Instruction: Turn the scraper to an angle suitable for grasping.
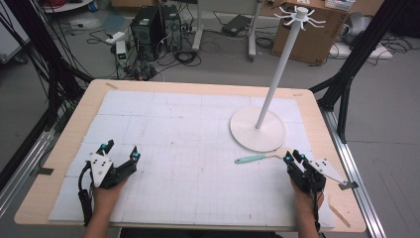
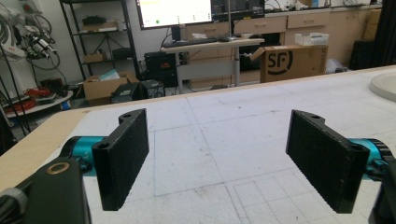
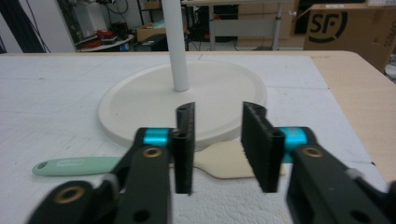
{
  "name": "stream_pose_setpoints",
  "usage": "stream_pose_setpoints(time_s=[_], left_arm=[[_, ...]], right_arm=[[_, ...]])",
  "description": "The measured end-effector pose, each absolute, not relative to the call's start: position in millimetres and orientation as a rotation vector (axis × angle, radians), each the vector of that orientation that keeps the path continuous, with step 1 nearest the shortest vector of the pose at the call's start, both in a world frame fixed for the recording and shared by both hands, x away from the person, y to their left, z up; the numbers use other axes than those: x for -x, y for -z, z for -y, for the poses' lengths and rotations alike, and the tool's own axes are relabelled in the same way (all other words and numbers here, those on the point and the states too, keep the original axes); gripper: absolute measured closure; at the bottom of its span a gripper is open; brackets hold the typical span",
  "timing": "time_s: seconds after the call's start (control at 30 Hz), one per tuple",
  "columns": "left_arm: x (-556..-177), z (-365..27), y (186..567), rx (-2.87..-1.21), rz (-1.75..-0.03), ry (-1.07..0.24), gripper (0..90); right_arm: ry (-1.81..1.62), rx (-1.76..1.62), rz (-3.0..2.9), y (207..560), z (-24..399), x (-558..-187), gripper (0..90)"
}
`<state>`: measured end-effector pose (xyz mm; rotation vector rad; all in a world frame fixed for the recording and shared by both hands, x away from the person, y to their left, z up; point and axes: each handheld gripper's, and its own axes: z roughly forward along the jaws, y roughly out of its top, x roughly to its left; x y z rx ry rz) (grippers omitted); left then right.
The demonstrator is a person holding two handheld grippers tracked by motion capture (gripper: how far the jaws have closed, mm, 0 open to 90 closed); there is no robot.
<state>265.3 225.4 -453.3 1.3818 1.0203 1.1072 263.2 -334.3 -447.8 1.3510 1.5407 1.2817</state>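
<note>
Straddling the spatula, right tongs gape, not gripping; left tongs released wide.

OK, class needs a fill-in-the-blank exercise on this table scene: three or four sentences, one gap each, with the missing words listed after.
1. The spatula has a handle coloured ____.
2. The white pole rises from a round ____.
3. The spatula's pale blade lies nearest the ____ tool.
4. The left tool has its jaws wide ____, with nothing between them.

Missing words: green; base; right; open
</note>
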Motion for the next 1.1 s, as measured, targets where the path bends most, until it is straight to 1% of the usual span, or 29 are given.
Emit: stream_pose_setpoints(time_s=[0.03,0.07,0.1,0.13,0.17,0.53,0.73,1.1], left_arm=[[-265,-225,453,-1.382,-1.02,-1.107,21.8],[-265,-226,453,-1.384,-1.02,-1.107,21.8],[-265,-226,453,-1.384,-1.021,-1.106,21.8],[-265,-226,453,-1.382,-1.021,-1.105,21.8],[-265,-226,453,-1.382,-1.021,-1.105,22.0],[-265,-226,453,-1.386,-1.023,-1.106,22.3],[-265,-226,453,-1.386,-1.023,-1.105,22.3],[-266,-226,453,-1.384,-1.025,-1.105,22.6]], right_arm=[[-1.279,-1.362,-1.538,448,334,-263,76.2],[-1.262,-1.376,-1.561,447,335,-263,83.5],[-1.257,-1.38,-1.57,446,335,-264,87.1],[-1.257,-1.38,-1.57,446,335,-264,87.1],[-1.262,-1.37,-1.581,446,334,-264,90.0],[-1.198,-1.436,-1.674,444,335,-272,90.0],[-1.201,-1.527,-1.703,443,339,-278,90.0],[-1.091,-1.569,-1.767,438,335,-299,90.0]])
